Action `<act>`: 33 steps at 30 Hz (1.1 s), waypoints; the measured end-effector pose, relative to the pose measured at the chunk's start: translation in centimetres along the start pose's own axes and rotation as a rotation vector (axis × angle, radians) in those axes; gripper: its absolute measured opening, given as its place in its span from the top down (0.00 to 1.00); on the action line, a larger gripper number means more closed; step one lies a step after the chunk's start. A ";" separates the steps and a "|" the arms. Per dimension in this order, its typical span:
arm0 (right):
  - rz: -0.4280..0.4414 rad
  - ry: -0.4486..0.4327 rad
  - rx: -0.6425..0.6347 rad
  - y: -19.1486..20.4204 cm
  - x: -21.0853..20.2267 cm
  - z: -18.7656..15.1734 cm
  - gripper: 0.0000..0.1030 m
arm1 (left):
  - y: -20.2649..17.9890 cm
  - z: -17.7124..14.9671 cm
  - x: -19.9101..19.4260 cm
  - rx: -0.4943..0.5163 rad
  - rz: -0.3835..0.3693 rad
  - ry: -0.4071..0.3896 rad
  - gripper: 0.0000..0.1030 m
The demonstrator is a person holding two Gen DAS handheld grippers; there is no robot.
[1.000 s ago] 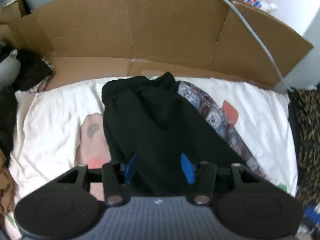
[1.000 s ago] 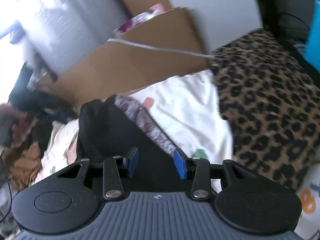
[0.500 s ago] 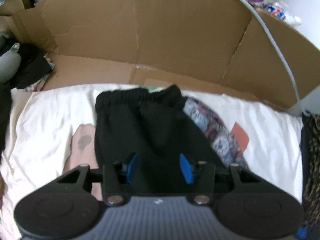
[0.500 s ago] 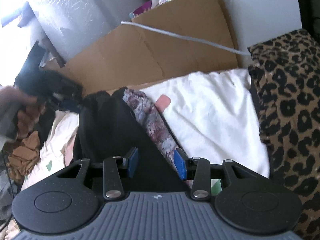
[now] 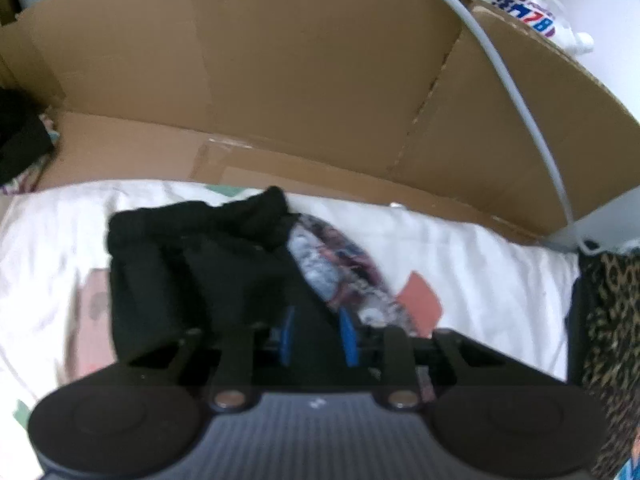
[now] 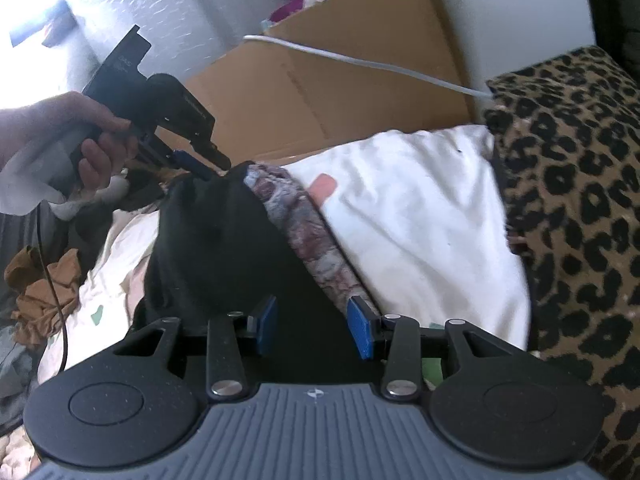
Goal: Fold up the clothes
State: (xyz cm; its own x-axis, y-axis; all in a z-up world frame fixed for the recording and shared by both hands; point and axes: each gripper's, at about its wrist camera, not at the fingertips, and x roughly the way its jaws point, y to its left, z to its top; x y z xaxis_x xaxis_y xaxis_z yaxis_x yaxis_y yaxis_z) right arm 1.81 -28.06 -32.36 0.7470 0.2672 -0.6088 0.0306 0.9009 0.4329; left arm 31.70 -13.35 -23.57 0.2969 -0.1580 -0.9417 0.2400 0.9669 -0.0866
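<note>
A black garment (image 5: 180, 272) with an elastic waistband lies on white bedding (image 5: 480, 264), over a patterned cloth (image 5: 340, 268). My left gripper (image 5: 316, 336) points steeply down at it. Its jaws are closing, with black fabric between the blue pads and a gap still showing. The right wrist view shows a hand (image 6: 92, 152) holding the left gripper (image 6: 204, 166), its tips at the far peak of the black garment (image 6: 216, 248). My right gripper (image 6: 312, 326) is open just above the garment's near end, beside the patterned cloth (image 6: 304, 224).
Flattened cardboard (image 5: 280, 80) stands behind the bedding, and a white cable (image 5: 516, 92) runs over it. A leopard-print blanket (image 6: 568, 200) borders the bedding (image 6: 420, 208) on the right. Crumpled brown cloth (image 6: 40, 292) and dark clothes lie to the left.
The left gripper moved in over the garment's far end and its jaws narrowed around black fabric. The right gripper sank slightly toward the near end, with its jaw gap unchanged.
</note>
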 end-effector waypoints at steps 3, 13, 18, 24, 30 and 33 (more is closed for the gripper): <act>-0.014 0.010 -0.003 -0.5 0.1 -0.2 0.55 | -0.8 0.0 1.2 -0.015 0.014 0.031 0.75; -0.017 0.015 -0.005 -1.2 -0.5 -0.5 0.55 | -2.0 -0.9 4.5 -0.042 0.134 0.128 0.73; -0.018 0.000 -0.020 -1.3 -0.8 -0.2 0.55 | -1.5 -1.7 5.2 -0.034 0.186 0.154 0.73; 0.004 0.000 -0.038 -1.5 -0.6 0.2 0.55 | -0.9 -1.9 3.5 -0.014 0.177 0.157 0.73; 0.027 0.027 -0.081 -1.0 0.6 0.3 0.56 | -1.0 -0.9 3.2 -0.030 0.137 0.129 0.71; 0.025 0.048 -0.121 -0.7 1.0 0.2 0.56 | -1.1 -0.7 3.6 -0.046 0.108 0.141 0.65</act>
State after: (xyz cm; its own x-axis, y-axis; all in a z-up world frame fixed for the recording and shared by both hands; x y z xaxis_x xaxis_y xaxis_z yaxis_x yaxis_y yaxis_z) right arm 2.67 -28.51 -33.10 0.7136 0.3038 -0.6312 -0.0703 0.9276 0.3669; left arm 31.85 -14.88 -27.11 0.1855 -0.0263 -0.9823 0.1705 0.9853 0.0058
